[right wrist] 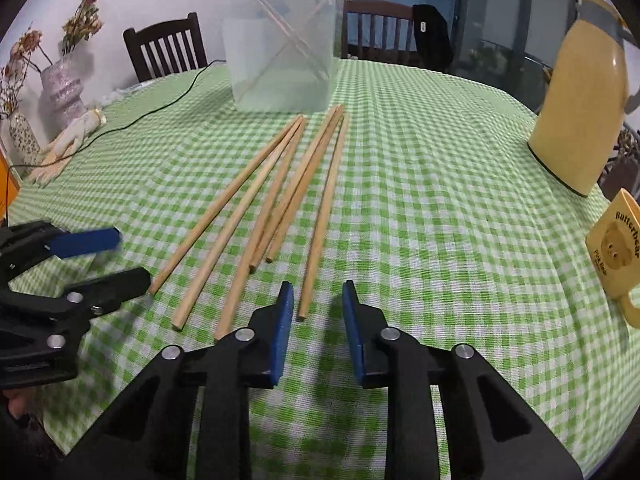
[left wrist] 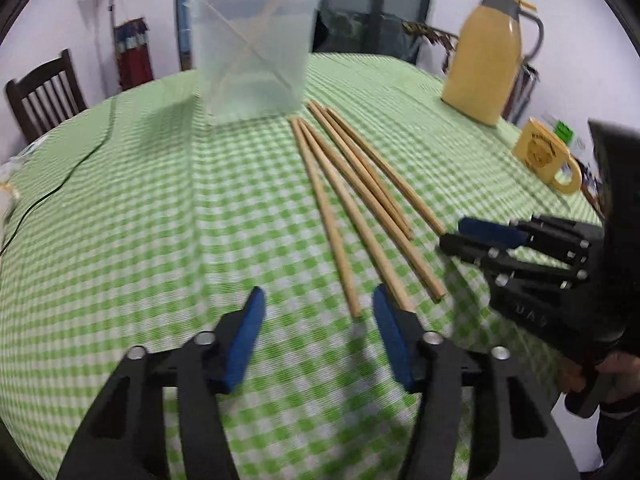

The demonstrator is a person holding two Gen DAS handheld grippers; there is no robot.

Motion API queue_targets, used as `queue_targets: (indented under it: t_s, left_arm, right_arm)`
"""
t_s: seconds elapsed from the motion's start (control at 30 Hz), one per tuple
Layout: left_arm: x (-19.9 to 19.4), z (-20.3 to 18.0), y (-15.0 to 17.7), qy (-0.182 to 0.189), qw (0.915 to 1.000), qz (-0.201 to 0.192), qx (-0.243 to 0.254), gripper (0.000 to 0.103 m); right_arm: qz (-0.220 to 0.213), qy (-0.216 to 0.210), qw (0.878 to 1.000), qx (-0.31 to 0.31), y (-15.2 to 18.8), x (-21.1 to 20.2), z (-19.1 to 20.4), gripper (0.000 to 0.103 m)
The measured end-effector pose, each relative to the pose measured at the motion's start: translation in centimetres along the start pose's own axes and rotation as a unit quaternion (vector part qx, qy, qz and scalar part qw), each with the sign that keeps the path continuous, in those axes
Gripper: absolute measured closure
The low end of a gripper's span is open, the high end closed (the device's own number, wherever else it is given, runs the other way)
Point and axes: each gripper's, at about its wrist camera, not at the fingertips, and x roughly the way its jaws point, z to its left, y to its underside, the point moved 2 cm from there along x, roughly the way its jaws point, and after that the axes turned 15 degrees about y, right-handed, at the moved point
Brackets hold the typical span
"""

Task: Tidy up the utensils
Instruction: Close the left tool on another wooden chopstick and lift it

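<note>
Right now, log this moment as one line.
left tool open | right tool open | loose wooden chopsticks on table | translucent plastic tub holds some

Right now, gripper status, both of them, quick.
Left gripper: open, holding nothing, near the chopsticks' ends.
Right gripper: open, holding nothing, one chopstick end just ahead.
</note>
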Motion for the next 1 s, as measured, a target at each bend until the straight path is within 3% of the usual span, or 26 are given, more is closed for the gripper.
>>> queue_targets:
  t_s: [0.07,0.23,0.33,0.37,0.6,1.0]
  left_arm:
    - [0.9,-0.5,-0.2,0.002,0.9999,0.011,0.007,0.059]
    - [1.6,-1.6,-0.6,-0.011,0.9995,0.016,0.027,0.070]
    - [1.7,-2.3,-0.3,-0.038,0.9980,0.019,0.047,0.086]
    - [1.6,-2.2,-0.4,-0.042,0.9983,0.016,0.037,0.101]
    - [0.4,-1.9,0.0,-0.036,0.9993,0.003,0.004,0.101]
    - [-7.5,-2.0,-0.3,-0.009,0.9970,-0.077,0.002,0.102]
  right_arm:
    - [0.001,0.013,1.000,0.005,0.0,0.1,-0.8,0.095]
    - [0.003,0.010,1.000,0.013,0.5,0.1,-2.5,0.095]
    - [0.002,0.007,1.000,0.010,0.5,0.1,-2.7,0.095]
    - [0.001,0.007,1.000,0.010,0.5,0.1,-2.7,0.095]
    - [-0.010,-0.004,1.000,0.012,0.8,-0.3,-2.6,0.099]
    - [-0.080,0.007,0.997,0.003,-0.2,-6.5,-1.8,0.099]
